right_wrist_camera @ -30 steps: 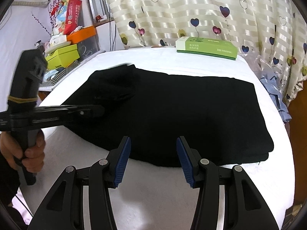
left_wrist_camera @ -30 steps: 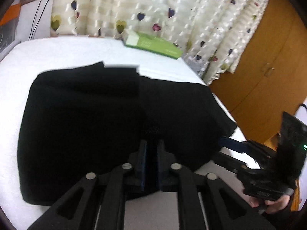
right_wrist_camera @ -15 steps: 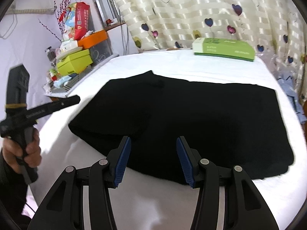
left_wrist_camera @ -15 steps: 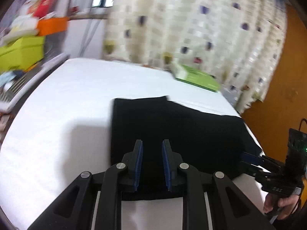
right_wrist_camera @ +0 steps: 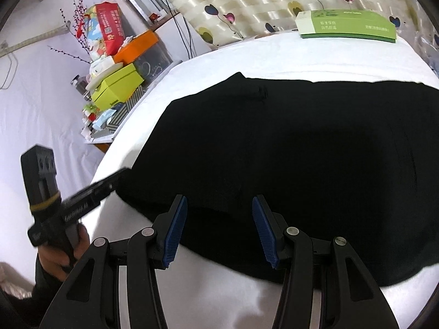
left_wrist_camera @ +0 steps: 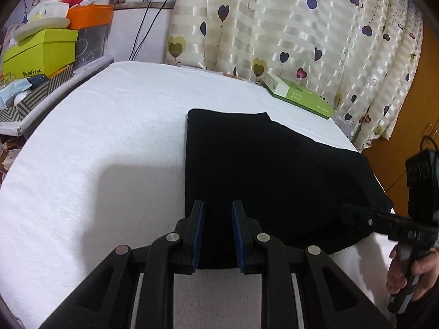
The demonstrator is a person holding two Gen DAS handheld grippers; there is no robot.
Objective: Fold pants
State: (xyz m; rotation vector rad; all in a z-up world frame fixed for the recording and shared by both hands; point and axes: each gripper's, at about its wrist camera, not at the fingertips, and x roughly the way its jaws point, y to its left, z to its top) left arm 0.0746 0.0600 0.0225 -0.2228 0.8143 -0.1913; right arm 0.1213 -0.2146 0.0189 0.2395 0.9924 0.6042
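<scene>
The black pants (right_wrist_camera: 288,159) lay flat on the white bed (left_wrist_camera: 96,142), already folded into a wide block. The left hand-held gripper (left_wrist_camera: 216,235) hung over the near left corner, its jaws a little apart and empty. The right hand-held gripper (right_wrist_camera: 219,227) hung over the near edge, jaws wide apart, empty too. I think at least one more fold was left.

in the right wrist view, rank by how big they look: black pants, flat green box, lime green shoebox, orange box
1. black pants, by far
2. flat green box
3. lime green shoebox
4. orange box

The last three are far back, so this is apparent size only; the shoebox and orange box look close.
</scene>
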